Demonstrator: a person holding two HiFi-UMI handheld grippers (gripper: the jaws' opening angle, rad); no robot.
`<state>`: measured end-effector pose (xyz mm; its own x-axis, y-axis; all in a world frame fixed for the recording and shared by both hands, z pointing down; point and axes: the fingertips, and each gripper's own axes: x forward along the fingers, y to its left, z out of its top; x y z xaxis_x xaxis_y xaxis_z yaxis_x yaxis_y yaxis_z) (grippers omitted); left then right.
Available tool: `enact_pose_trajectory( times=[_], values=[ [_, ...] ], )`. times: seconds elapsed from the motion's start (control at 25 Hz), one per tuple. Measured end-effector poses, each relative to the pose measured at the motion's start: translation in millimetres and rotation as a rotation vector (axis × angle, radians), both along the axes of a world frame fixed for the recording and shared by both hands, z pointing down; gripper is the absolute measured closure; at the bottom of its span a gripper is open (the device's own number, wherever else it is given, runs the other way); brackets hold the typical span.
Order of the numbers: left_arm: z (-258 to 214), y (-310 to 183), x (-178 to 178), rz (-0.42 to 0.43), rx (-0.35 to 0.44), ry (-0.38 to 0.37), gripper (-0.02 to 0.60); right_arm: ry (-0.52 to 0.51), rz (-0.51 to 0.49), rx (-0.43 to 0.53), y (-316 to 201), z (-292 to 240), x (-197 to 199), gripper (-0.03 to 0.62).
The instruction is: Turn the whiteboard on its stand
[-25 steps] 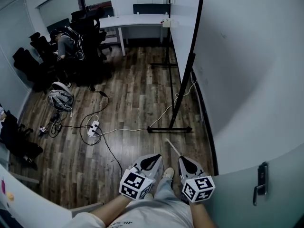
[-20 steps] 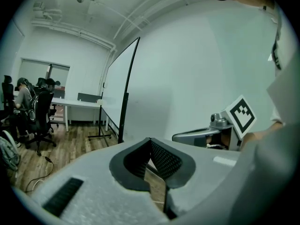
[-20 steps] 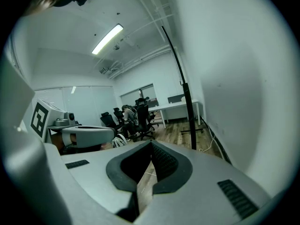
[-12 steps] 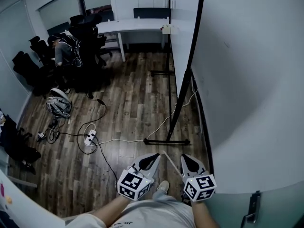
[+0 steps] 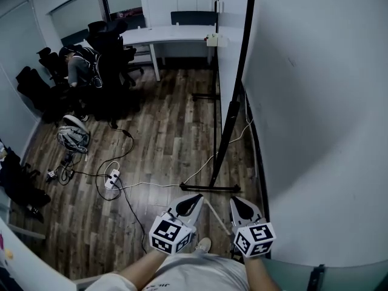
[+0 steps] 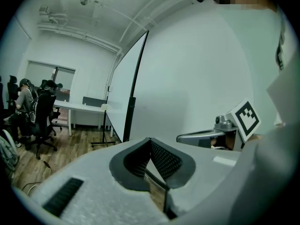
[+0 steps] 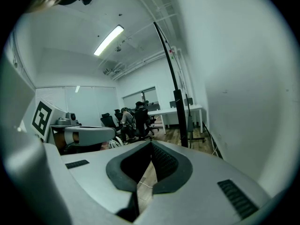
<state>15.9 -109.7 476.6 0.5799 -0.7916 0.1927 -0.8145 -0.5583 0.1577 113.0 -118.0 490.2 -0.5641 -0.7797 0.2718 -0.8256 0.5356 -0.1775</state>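
Observation:
The whiteboard (image 5: 315, 114) is a big white panel that fills the right of the head view. Its black edge post (image 5: 237, 90) runs down to a black stand foot (image 5: 209, 188) on the wood floor. My left gripper (image 5: 196, 198) and right gripper (image 5: 236, 200) hang side by side just short of that foot. Both point forward, touch nothing, and are shut with nothing between the jaws. In the left gripper view the post (image 6: 135, 83) stands ahead of my shut left gripper (image 6: 150, 139). The right gripper view has the post (image 7: 177, 107) just right of my right gripper (image 7: 151, 143).
A white cable and a power strip (image 5: 111, 179) lie on the floor at left, near a helmet (image 5: 71, 137). A person sits among office chairs (image 5: 82, 65) by a white desk (image 5: 163, 34) at the back. A door handle (image 5: 314, 277) shows at bottom right.
The view and both grippers have moved forward along the whiteboard. The stand foot now lies much closer to the gripper tips. Both grippers stay shut.

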Motion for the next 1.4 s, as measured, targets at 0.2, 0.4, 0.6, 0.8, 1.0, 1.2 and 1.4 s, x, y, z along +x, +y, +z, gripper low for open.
enact_pose_trajectory(
  times=[0.2,0.4,0.6,0.8,1.0,1.2,1.4],
  values=[
    [1.2,-10.9,-4.5,-0.011,-0.010,-0.009,0.572,-0.010,0.006,-0.010,-12.5,1.0,0.3,0.589],
    [7.8,-21.2,-14.6,-0.013,-0.024,-0.010,0.572,-0.011,0.014,-0.001,-23.1,-1.1,-6.4,0.588],
    [3.0,-37.1,-17.3,0.026,-0.020,-0.008,0.572,-0.012,0.047,0.008,-37.7,-9.2,-10.5,0.589],
    [-1.0,-57.0,-21.6,0.058,-0.020,-0.015,0.572,-0.005,0.075,0.012,-53.2,-12.0,-14.5,0.589],
    [-4.9,-76.0,-25.3,0.074,-0.015,-0.019,0.572,0.003,0.081,0.031,-72.0,-19.1,-21.0,0.588],
    [-9.8,-101.1,-26.0,0.087,-0.006,-0.028,0.572,0.018,0.077,0.052,-103.4,-29.2,-23.9,0.588],
    [-13.5,-128.2,-31.5,0.082,0.002,-0.034,0.572,0.034,0.094,0.082,-136.3,-41.7,-24.8,0.588]
  ],
)
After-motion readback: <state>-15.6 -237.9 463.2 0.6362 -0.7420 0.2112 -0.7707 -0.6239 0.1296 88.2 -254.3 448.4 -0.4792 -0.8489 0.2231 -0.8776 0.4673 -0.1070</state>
